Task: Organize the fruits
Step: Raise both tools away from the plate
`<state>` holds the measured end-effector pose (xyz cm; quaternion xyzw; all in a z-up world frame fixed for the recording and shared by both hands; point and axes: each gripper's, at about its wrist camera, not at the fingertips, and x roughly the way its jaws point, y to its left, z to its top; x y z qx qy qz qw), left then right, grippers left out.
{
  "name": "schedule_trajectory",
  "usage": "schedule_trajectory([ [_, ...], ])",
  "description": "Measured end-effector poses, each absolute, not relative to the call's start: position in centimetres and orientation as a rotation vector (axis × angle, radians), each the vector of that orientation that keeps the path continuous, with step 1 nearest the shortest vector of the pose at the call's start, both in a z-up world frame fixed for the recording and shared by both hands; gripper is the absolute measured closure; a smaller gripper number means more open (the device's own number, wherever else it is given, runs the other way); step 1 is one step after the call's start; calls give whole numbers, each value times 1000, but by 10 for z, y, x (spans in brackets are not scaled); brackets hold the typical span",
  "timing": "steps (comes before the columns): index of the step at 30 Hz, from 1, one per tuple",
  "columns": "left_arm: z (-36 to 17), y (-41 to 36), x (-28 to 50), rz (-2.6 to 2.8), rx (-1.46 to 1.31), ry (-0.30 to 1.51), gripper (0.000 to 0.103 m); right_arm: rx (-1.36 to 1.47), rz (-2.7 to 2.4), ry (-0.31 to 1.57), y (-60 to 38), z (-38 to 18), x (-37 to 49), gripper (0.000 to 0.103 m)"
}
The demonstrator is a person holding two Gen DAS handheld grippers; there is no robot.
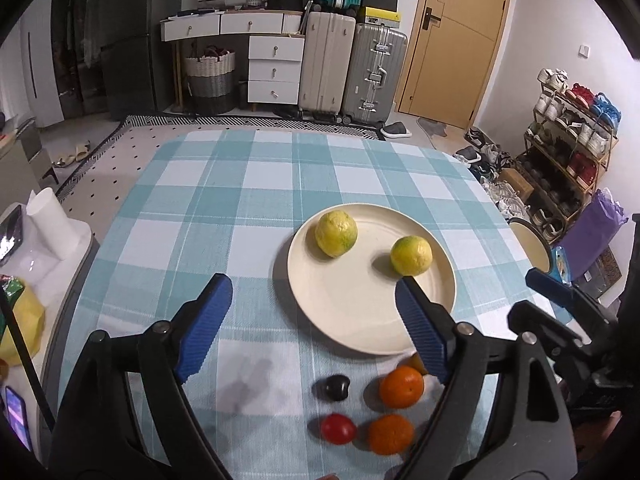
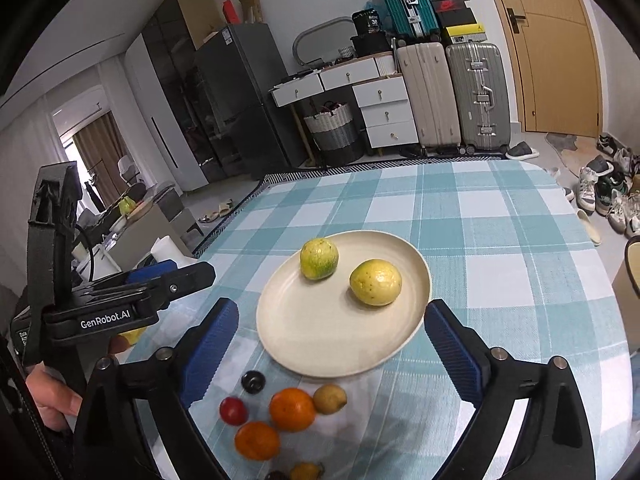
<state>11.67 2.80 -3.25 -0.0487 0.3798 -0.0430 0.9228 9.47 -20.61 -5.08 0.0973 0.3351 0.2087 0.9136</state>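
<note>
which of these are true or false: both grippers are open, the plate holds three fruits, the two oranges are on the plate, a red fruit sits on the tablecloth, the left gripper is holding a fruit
1. Both grippers are open. True: the left gripper and right gripper are spread, holding nothing.
2. The plate holds three fruits. False: two yellow-green fruits.
3. Both oranges are on the plate. False: the oranges lie on the tablecloth.
4. A red fruit sits on the tablecloth. True.
5. The left gripper holds a fruit. False: it holds nothing.

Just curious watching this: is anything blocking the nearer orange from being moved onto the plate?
Nothing visible does. The orange sits on bare tablecloth just short of the plate, whose near half is free; the two yellow-green fruits sit farther back.
</note>
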Motion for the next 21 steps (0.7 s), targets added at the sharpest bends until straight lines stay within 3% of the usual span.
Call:
schedule_trajectory([
  [17,-60,18,45,-167,-110,847,17,148,401,629,-210,-47,36,0],
  [21,-73,16,34,-190,-128,875,10,150,392,636,-215,-52,28,0],
])
